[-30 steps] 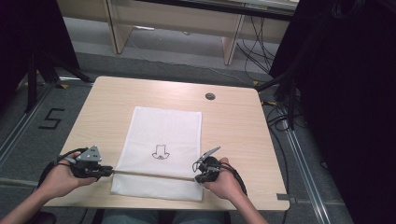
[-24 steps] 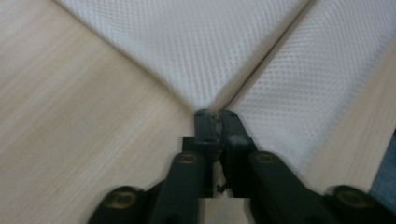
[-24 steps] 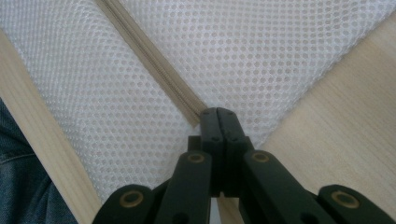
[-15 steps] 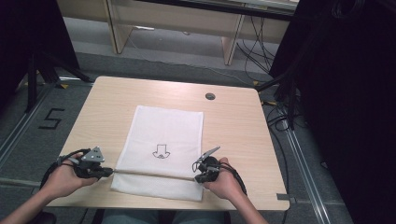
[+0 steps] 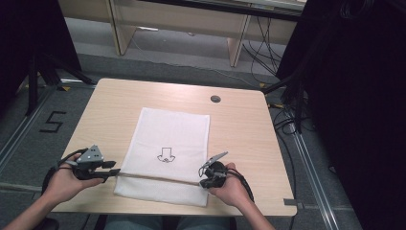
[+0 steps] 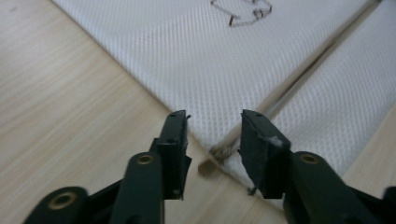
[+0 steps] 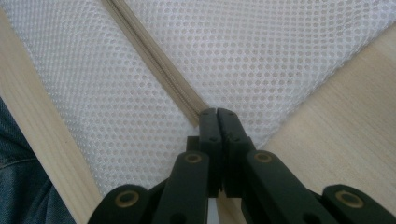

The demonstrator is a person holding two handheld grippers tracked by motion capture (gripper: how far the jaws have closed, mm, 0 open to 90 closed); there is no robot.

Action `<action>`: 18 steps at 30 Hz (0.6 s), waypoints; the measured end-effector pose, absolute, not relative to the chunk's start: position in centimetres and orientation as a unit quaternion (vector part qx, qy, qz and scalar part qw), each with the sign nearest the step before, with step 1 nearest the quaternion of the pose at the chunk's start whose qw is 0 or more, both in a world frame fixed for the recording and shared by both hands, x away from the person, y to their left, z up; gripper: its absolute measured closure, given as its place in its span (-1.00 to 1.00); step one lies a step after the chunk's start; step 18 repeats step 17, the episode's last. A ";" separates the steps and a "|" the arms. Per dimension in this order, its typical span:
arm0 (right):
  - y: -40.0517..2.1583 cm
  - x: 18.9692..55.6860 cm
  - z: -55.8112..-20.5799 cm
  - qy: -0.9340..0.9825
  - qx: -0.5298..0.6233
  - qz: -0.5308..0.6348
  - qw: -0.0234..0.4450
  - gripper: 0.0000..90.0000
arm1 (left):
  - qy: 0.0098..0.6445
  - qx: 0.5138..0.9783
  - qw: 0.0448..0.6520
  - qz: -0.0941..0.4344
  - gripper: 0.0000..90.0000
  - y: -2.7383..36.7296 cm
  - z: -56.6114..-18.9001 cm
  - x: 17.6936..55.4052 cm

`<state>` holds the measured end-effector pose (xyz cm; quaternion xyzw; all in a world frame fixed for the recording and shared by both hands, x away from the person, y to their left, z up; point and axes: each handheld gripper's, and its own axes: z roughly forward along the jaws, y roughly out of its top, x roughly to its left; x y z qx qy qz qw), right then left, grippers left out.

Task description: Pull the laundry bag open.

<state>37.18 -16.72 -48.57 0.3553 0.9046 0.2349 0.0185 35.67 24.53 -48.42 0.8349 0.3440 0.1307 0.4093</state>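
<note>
High view: zipper (image 5: 158, 178) runs left-right between my hand-held grippers; left (image 5: 113, 171) just opened around its end, right (image 5: 203, 182) pinches the other.

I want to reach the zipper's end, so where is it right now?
In the left gripper view the zipper's end lies on the table at the white mesh bag's corner, between the left tool's open jaws.

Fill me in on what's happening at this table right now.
A person holds a gripper in each hand at the near edge of a white mesh bag lying flat on the wooden table. The right gripper is shut on the end of the bag's beige zipper. The left gripper has just been opening; its fingers now stand apart around the zipper's other end without pressing it.
</note>
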 end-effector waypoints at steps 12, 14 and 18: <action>-16.8 36.5 -47.5 0.899 0.345 0.266 0.051 0.61 | 0.358 0.809 0.447 0.135 -0.14 23.6 -48.2 36.4; -17.0 36.5 -47.3 0.890 0.353 0.282 0.064 0.59 | 0.360 0.807 0.450 0.131 -0.14 23.8 -48.3 36.5; -17.5 36.7 -47.0 0.888 0.353 0.286 0.074 0.58 | 0.360 0.806 0.452 0.130 -0.14 23.8 -48.3 36.6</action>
